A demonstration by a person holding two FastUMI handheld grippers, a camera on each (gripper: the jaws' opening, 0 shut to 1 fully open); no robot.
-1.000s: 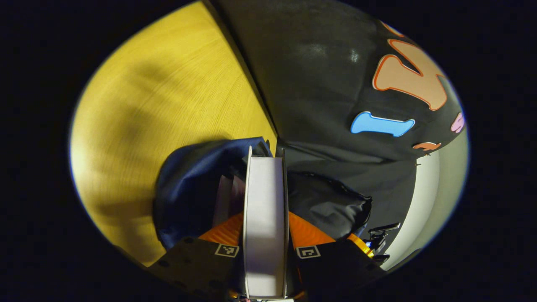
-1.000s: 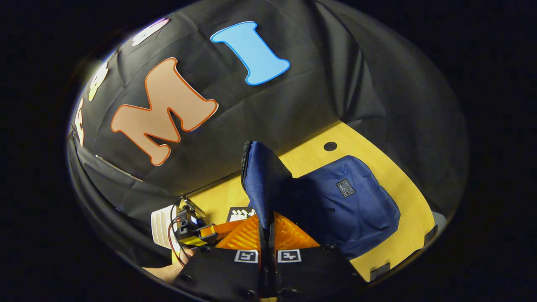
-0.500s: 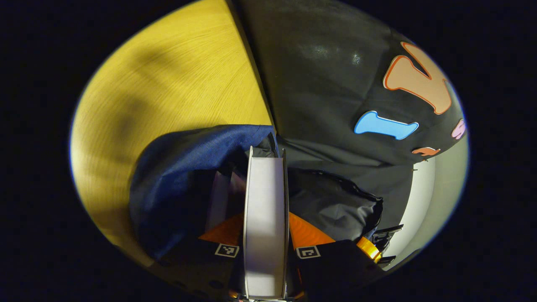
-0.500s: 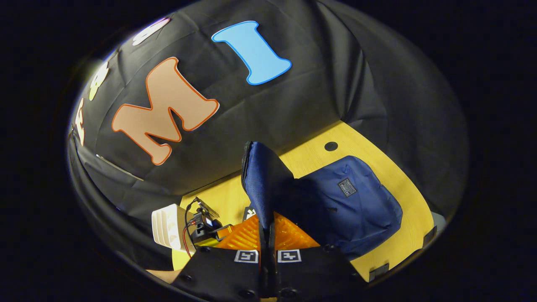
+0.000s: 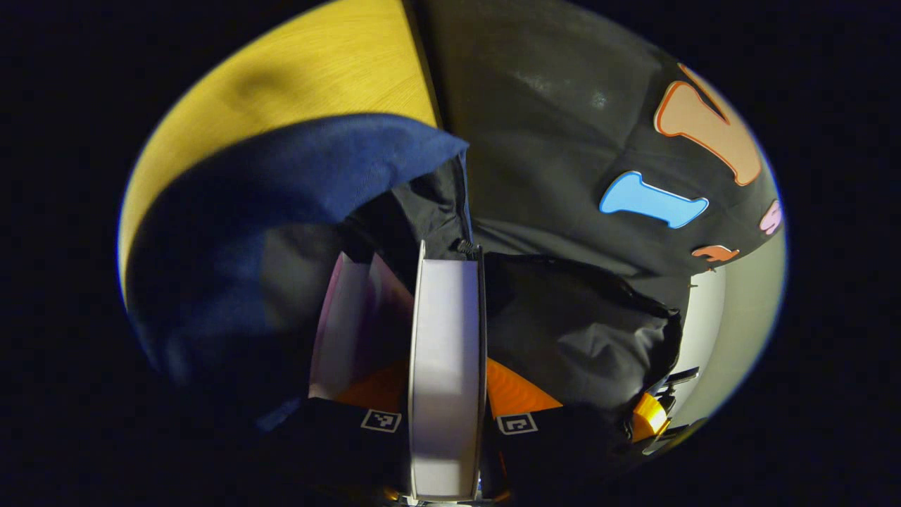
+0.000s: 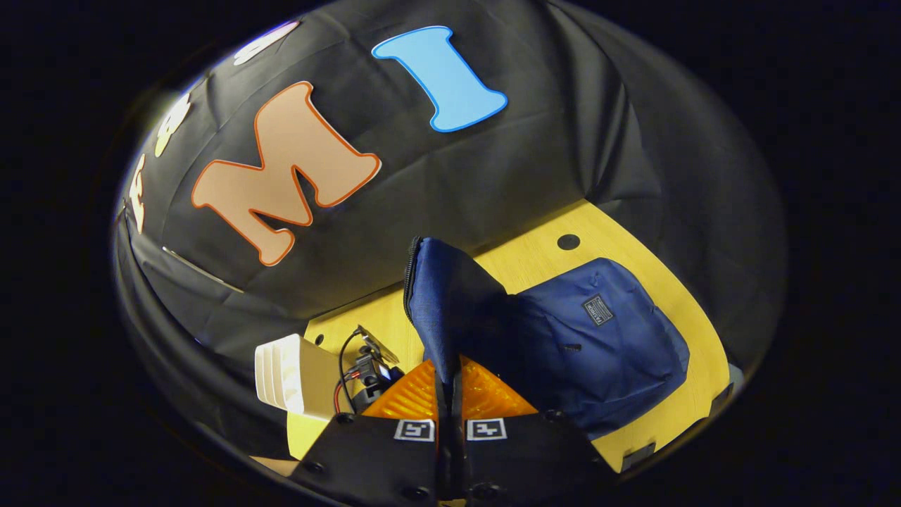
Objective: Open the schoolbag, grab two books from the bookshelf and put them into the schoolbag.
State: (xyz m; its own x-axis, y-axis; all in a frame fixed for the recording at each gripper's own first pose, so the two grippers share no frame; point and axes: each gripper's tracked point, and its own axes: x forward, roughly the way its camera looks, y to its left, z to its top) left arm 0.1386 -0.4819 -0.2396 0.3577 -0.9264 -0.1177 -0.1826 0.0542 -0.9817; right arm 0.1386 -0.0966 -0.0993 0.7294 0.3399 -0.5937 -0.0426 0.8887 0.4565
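Holding the bag [image 6: 605, 338] flap [image 6: 440, 310] up at centre, right gripper [image 6: 450, 405] stays clamped; left gripper [image 5: 447, 394], clamped on second book [image 5: 447, 366], enters beside first book [image 5: 352, 324].

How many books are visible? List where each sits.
2. A white book clamped edge-on in the left gripper; a pink-edged book inside the navy fabric schoolbag. Others may be hidden.

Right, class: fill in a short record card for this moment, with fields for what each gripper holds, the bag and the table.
left gripper: shut on a white book, held edge-on at the bag's mouth
right gripper: shut on the flap, lifting it
schoolbag: navy, open, lying on the table
inside bag: another book, pale
table: yellow wood
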